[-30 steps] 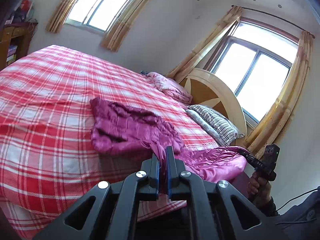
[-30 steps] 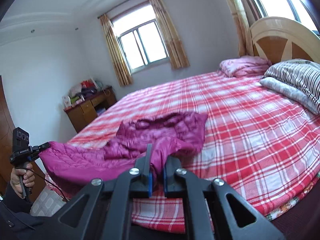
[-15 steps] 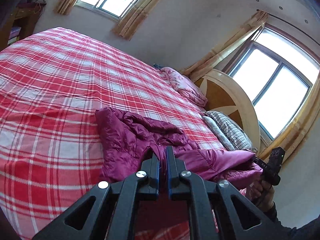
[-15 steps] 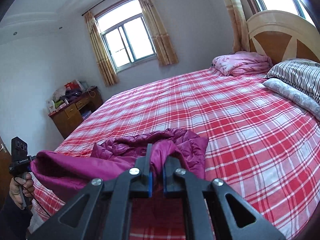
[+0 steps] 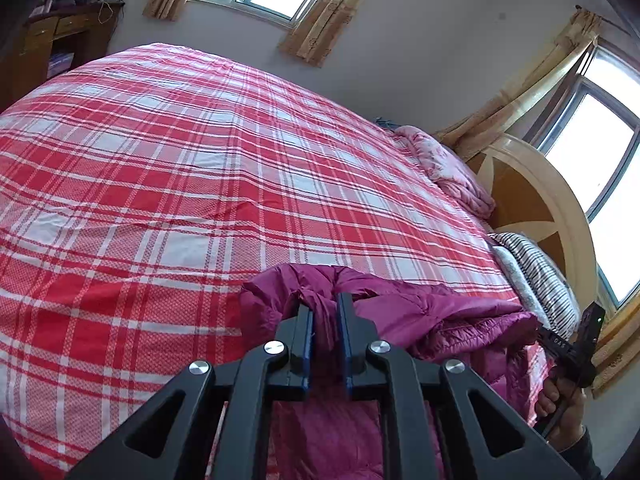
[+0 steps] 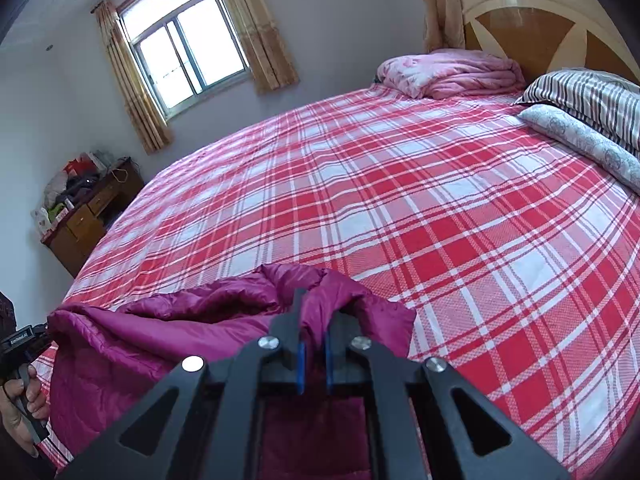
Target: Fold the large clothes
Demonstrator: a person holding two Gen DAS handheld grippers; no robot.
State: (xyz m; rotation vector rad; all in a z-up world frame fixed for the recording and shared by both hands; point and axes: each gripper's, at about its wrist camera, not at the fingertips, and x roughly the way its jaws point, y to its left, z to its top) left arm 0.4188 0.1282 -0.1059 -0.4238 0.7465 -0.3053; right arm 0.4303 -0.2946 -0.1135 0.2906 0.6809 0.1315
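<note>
A magenta padded jacket (image 5: 432,312) hangs stretched between my two grippers at the near edge of the red plaid bed (image 5: 180,184). My left gripper (image 5: 325,304) is shut on one bunched end of it. My right gripper (image 6: 316,304) is shut on the other end of the jacket (image 6: 180,328). Each view shows the other gripper at the side, the right one (image 5: 568,352) and the left one (image 6: 24,344), held in a hand. The jacket's lower part hangs down below the fingers, out of sight.
The bed (image 6: 400,200) carries a folded pink quilt (image 6: 448,72), a striped pillow (image 6: 592,96) and a patterned pillow (image 6: 580,140) by the wooden headboard (image 6: 528,12). A cluttered wooden desk (image 6: 88,212) stands beside the curtained window (image 6: 184,52).
Both grippers have lifted the jacket off the bed and drawn it back toward the near edge. It lay spread on the plaid cover before and now hangs between the grippers.
</note>
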